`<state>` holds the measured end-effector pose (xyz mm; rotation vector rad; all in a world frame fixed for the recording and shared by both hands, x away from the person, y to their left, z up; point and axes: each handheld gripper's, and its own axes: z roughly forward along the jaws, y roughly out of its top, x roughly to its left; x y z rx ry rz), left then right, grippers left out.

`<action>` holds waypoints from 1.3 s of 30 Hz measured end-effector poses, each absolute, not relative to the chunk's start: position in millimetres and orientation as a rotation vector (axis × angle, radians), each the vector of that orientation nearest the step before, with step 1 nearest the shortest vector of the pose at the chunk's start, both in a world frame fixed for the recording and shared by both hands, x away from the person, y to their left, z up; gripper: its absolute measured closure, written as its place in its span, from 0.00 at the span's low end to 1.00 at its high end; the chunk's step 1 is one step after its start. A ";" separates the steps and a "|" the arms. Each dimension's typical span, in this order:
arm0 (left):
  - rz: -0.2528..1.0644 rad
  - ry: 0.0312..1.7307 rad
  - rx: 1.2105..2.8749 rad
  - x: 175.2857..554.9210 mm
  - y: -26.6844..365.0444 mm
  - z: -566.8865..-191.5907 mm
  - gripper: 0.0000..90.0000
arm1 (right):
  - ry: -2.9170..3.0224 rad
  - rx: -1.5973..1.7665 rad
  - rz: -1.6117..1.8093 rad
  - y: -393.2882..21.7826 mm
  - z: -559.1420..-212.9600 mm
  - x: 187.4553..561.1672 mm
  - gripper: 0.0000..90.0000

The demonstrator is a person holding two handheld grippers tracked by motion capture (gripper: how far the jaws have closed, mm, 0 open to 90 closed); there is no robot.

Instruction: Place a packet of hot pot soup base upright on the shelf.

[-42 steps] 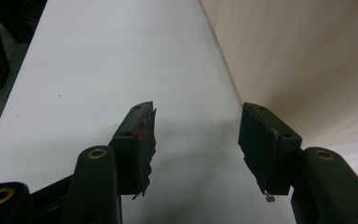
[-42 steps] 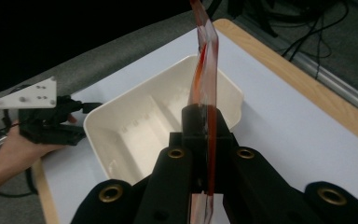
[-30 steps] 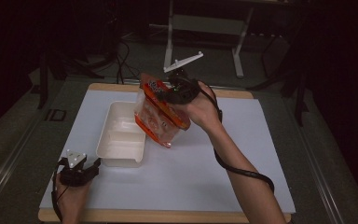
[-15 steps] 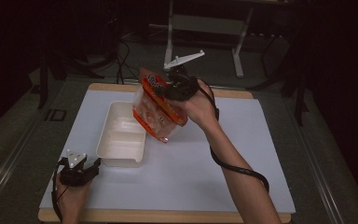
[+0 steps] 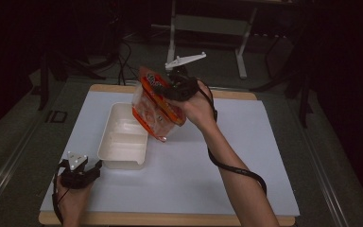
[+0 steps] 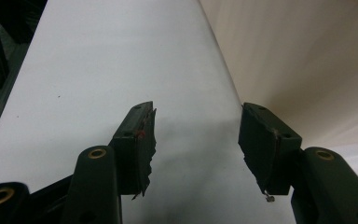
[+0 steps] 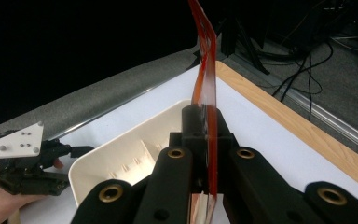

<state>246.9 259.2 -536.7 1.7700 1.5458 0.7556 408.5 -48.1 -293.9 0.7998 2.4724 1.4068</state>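
1. High view: the right tool [image 5: 172, 90] was raised above the worktop [image 5: 246, 156], its jaws clamped on the top edge of an orange-and-clear bag [image 5: 155, 109] that hung tilted over the far right corner of the tray [image 5: 123, 142].
2. The tray — white, with a divider inside — sat on the left half of the white worktop, long side running away from the person.
3. The bag's lower end hung just above the tray's right rim; whether it touched the rim could not be told.
4. The right forearm [image 5: 236, 179] reached in from the bottom edge, a black cable looped round it.
5. The left tool [image 5: 90, 171] rested low on the worktop at the near left, just beside the tray's near left corner, held by the left hand [image 5: 71, 198].
6. Left gripper view: its jaws stood wide apart with nothing between them — only the white worktop and, at the right, the tray's pale wall [image 6: 307, 60], next to the right-hand jaw.
7. Right gripper view: the jaws were closed tight on the bag's orange edge [image 7: 205, 70], which rose upright out of them.
8. Beyond those jaws lay the tray [image 7: 135, 149], open and lit inside, and at the far left the left tool [image 7: 23, 163] with its grey plate.
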 end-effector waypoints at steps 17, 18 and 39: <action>0.756 1.546 1.765 246.8 259.2 -536.4 0.51 | 2.434 0.768 1.495 -34.2 -297.1 410.9 1.00; 0.757 1.545 1.766 246.6 259.5 -536.2 0.51 | 2.429 0.763 1.503 -32.7 -297.7 410.9 1.00; 0.752 1.543 1.763 246.4 259.7 -536.0 0.51 | 2.353 0.752 1.587 -9.3 -299.7 417.3 1.00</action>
